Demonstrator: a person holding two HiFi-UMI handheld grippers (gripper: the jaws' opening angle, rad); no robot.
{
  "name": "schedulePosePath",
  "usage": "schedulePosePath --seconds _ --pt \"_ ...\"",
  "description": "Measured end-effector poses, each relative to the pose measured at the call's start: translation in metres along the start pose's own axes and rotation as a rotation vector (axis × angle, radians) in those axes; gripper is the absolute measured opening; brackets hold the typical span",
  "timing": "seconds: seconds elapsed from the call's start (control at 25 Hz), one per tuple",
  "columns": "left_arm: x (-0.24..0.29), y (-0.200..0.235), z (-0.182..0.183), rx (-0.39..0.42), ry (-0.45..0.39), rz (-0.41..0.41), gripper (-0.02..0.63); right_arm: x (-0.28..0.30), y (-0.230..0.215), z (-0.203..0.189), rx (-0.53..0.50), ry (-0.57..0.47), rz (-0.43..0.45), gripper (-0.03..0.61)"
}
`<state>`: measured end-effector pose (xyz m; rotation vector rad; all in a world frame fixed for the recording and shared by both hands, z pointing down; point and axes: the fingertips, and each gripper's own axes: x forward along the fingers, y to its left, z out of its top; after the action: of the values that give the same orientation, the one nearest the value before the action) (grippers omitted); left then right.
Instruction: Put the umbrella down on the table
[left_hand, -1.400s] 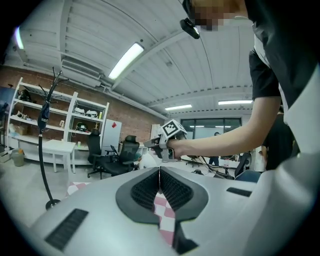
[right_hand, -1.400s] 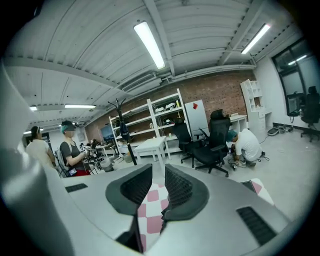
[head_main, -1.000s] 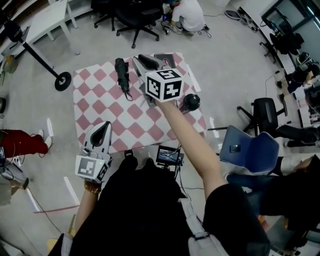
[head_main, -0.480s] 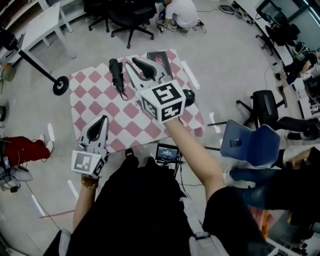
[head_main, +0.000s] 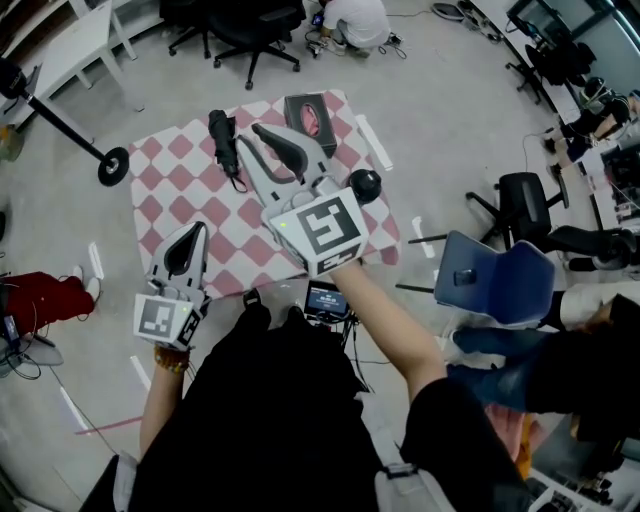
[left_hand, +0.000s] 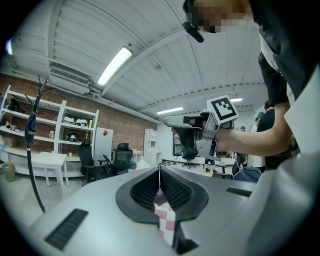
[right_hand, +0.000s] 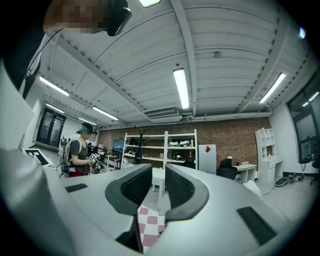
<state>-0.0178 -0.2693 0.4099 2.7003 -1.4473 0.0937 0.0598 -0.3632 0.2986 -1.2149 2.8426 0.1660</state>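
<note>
Pink-white checkered tabletop (head_main: 190, 200) on grey floor (head_main: 450, 130), office chairs (head_main: 240, 30) beyond. Dark box (head_main: 295, 105) at far edge holds something pink. Folded black umbrella (head_main: 222, 140) lies on tabletop, far left. Left gripper (head_main: 190, 232) fingers together; right gripper (head_main: 250, 133) fingers slightly apart, empty.

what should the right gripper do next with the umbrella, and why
Probably just draw the right gripper back toward the body. The folded umbrella already lies flat on the checkered table, and the right gripper's jaws stand apart with nothing between them, so no further placing seems needed.
</note>
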Motion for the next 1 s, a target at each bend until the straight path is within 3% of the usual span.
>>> schedulePosePath --seconds 0.6,0.8,1.0 --pt "-0.007 0.005 0.001 -0.008 -0.011 0.03 0.014 -0.032 0.04 -0.004 -0.08 -0.092 0.026 0.084" --pt "-0.012 0.0 -0.001 -0.001 -0.011 0.019 0.014 -0.046 0.058 -0.027 -0.113 -0.048 0.092 0.081" --pt "-0.013 -0.004 -0.004 -0.008 -0.01 0.017 0.014 -0.054 0.063 -0.043 -0.088 -0.02 0.095 0.069"
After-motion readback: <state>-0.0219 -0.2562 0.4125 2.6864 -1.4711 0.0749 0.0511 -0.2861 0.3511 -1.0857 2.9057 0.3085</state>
